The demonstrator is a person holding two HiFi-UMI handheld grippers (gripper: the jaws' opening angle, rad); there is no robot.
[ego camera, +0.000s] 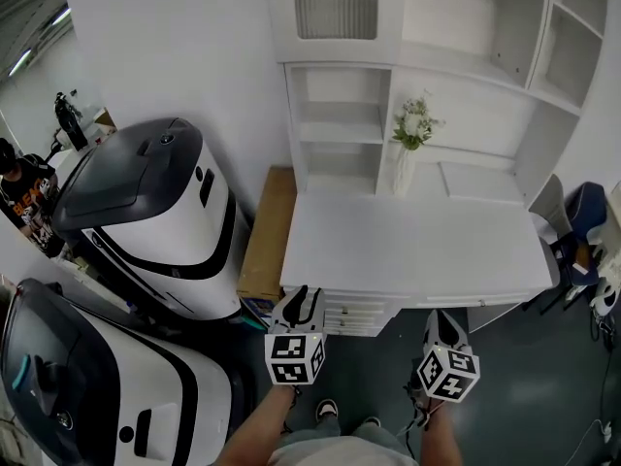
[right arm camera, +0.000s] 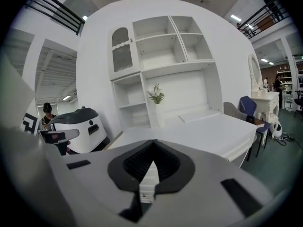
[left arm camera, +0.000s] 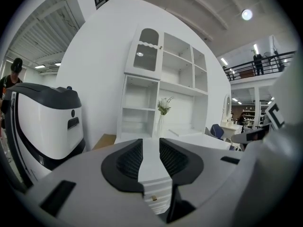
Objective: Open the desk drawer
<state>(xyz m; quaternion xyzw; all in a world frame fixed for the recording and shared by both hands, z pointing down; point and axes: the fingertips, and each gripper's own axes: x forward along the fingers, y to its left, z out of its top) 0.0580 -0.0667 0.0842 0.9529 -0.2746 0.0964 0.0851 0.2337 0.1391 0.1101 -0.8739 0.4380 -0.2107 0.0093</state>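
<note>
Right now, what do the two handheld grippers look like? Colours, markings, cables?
Both are alike. The left gripper and right gripper have smooth light-grey bodies, with black ribbed pads lining the tongs. Each carries a white cube printed with black square markers: left cube, right cube. No cables show. No sleeves show on the forearms.

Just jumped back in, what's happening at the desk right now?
A person stands at the white desk with tongs in each hand. The left tongs are open and aimed at the drawer stack on the desk's front, not yet touching a knob. The right tongs are shut and empty, held alongside. The drawers look closed.
</note>
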